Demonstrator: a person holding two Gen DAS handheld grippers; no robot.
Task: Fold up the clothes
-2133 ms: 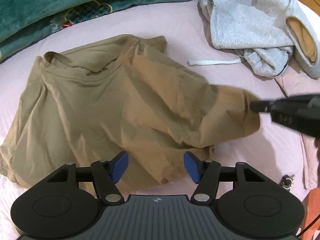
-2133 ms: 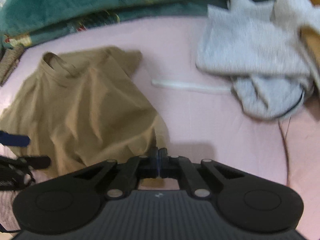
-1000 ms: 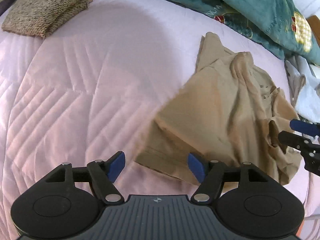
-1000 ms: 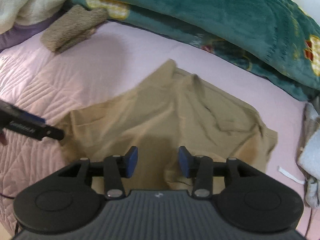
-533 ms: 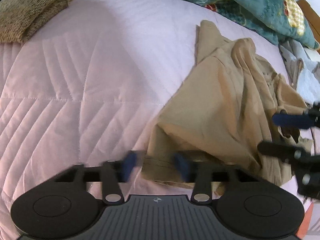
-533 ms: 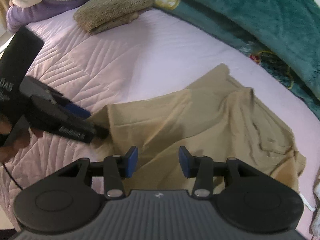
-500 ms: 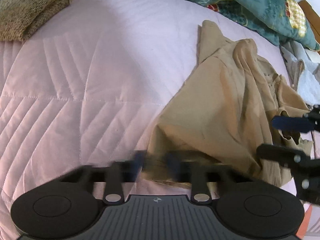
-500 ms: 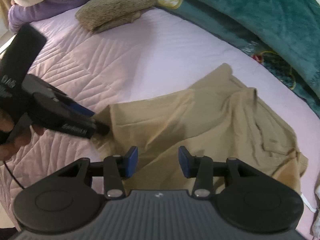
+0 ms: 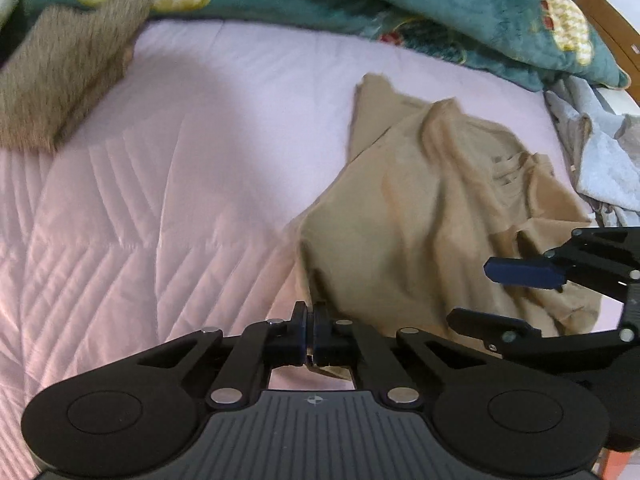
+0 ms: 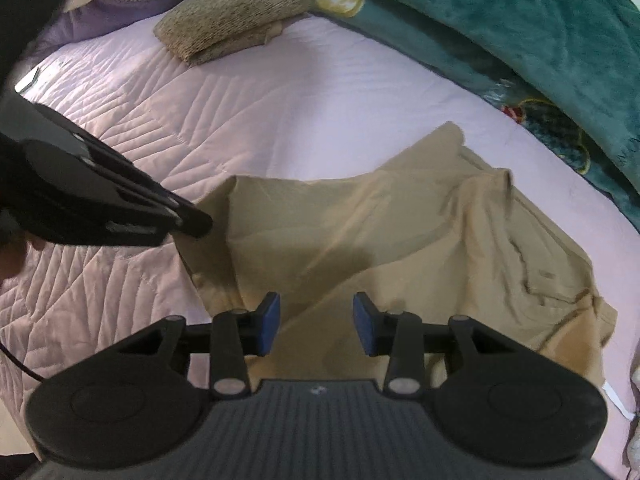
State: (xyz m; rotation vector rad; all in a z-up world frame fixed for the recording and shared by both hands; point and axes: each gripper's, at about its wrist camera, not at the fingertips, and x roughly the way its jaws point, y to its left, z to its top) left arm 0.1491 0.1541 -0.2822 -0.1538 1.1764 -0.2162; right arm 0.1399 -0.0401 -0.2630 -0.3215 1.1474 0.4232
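A tan shirt lies crumpled on the pink quilted bedspread; it also fills the centre of the right wrist view as the tan shirt. My left gripper is shut on the shirt's near left corner, a bit of tan cloth showing between its pads. From the right wrist view the left gripper pinches that same corner. My right gripper is open, hovering over the shirt's near edge with cloth below the gap. It shows as the right gripper at the right of the left wrist view.
A folded brown knit lies at the bed's far left. A dark green patterned blanket runs along the far side. Grey garments are heaped at the right. A hand holds the left gripper.
My left gripper has closed onto the shirt's corner; it was open a second ago. The right gripper let go of the shirt earlier and now stays open over its lower edge.
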